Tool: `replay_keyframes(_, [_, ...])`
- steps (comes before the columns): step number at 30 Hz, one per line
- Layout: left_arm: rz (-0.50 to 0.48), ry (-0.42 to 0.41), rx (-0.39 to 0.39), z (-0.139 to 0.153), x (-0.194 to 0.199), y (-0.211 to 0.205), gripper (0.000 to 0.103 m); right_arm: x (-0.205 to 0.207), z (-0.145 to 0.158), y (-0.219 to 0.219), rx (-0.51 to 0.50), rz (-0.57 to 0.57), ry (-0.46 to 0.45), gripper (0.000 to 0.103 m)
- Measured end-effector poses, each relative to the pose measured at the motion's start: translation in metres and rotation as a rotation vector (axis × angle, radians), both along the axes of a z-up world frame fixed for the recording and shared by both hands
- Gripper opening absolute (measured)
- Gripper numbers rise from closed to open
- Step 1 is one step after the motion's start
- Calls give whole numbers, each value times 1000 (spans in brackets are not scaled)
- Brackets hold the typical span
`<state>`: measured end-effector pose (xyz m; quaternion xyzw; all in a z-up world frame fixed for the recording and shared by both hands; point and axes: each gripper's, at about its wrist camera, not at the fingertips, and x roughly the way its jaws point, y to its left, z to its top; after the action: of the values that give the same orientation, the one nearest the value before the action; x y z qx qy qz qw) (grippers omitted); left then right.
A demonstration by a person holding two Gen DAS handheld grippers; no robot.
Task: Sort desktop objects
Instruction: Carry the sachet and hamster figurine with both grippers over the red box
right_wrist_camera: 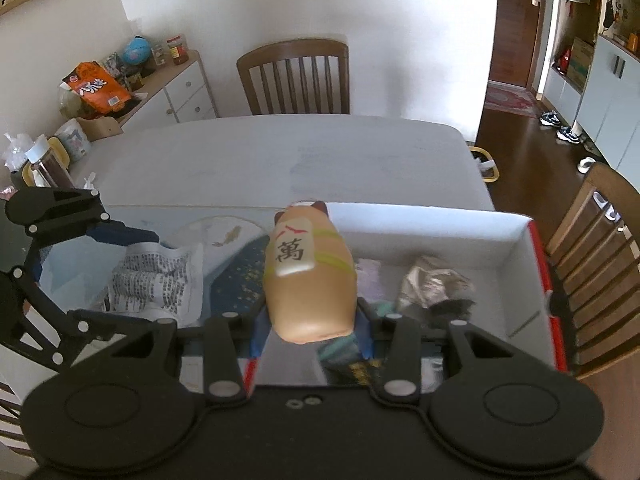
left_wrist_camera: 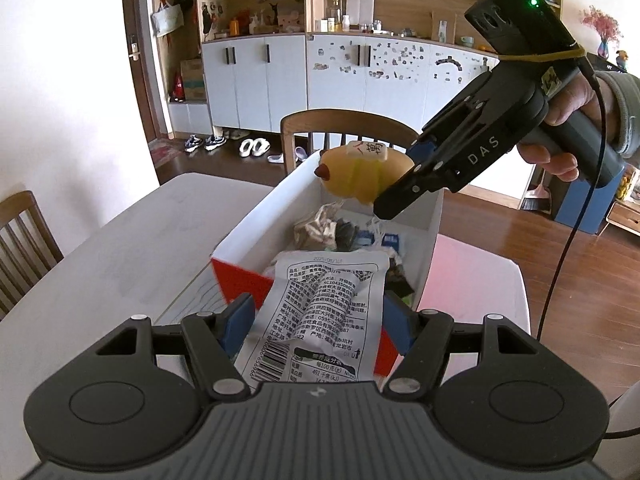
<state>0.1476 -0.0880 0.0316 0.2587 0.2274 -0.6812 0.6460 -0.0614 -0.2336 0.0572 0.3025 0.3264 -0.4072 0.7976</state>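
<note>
Tan and soft-looking, the toy [right_wrist_camera: 308, 276] sits clamped in our right hand-held gripper [right_wrist_camera: 310, 330], its white tile face up, hanging above the box [right_wrist_camera: 440, 224] toward that box's 10 o'clock corner. Our left hand-held gripper [left_wrist_camera: 318, 322] grips a white packet [left_wrist_camera: 320, 312] between its blue pads, held over the box's 6 o'clock end. Crumpled wrappers [left_wrist_camera: 324, 228] lie inside the box, which rests on the pale surface [left_wrist_camera: 120, 248].
</note>
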Motion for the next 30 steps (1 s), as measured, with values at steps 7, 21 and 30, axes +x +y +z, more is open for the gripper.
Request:
replay_keyframes(7, [-19, -12, 5, -2, -23, -31, 68, -39, -10, -4, 8, -24, 1, 42])
replay_keyframes(21, [0, -28, 25, -11, -47, -87, 68, -90, -42, -22, 38, -67, 43, 42])
replay_keyframes(30, [103, -32, 50, -23, -57, -117, 68, -101, -68, -38, 64, -108, 69, 42])
